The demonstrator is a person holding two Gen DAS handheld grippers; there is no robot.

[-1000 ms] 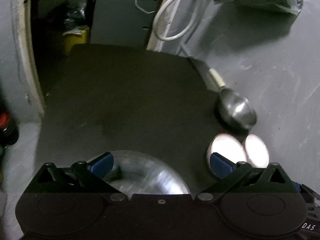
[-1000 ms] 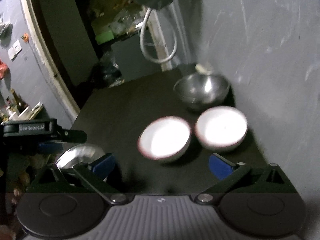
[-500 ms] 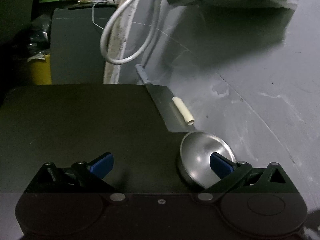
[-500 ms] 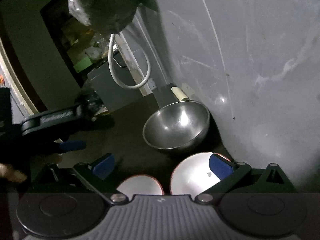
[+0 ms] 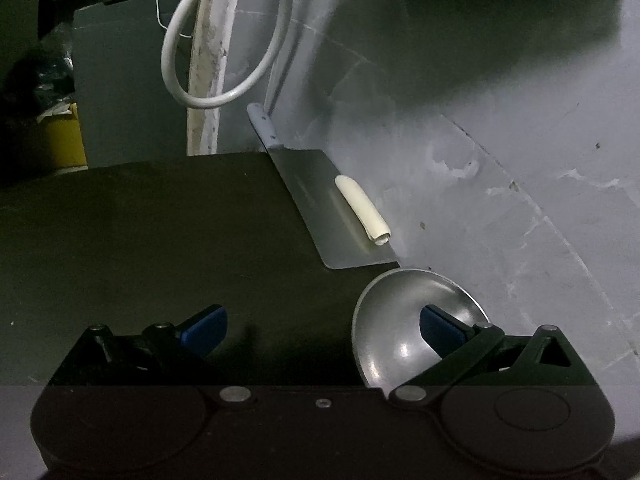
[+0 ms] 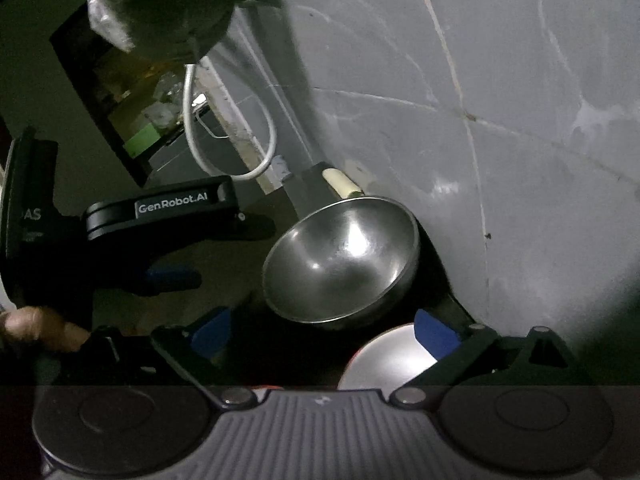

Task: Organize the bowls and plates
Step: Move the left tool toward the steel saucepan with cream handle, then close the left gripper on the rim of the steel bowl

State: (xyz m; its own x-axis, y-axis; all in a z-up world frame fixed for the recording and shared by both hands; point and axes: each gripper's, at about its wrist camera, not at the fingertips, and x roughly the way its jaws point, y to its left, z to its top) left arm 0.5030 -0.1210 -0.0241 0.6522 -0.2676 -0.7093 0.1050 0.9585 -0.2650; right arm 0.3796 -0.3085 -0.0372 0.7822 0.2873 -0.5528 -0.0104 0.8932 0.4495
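A steel bowl (image 5: pixel 400 336) stands on the dark table (image 5: pixel 160 240) by the grey wall; it also shows in the right wrist view (image 6: pixel 340 260). My left gripper (image 5: pixel 322 326) is open, its right finger over the bowl's inside, its left finger outside the rim. It appears from the side in the right wrist view (image 6: pixel 160 236). My right gripper (image 6: pixel 322 332) is open and empty, just short of the steel bowl. A white bowl with a red rim (image 6: pixel 388 360) lies under its right finger.
A cleaver (image 5: pixel 328 196) with a pale roll (image 5: pixel 362 210) on its blade lies behind the steel bowl against the wall. A white hose loop (image 5: pixel 208 60) hangs at the corner. A plastic bag (image 6: pixel 160 8) hangs overhead. The table's far edge drops off beyond.
Both grippers moved forward and toward the steel bowl. The left gripper left a steel plate behind and now straddles the bowl's rim. The two white bowls slid under the right gripper.
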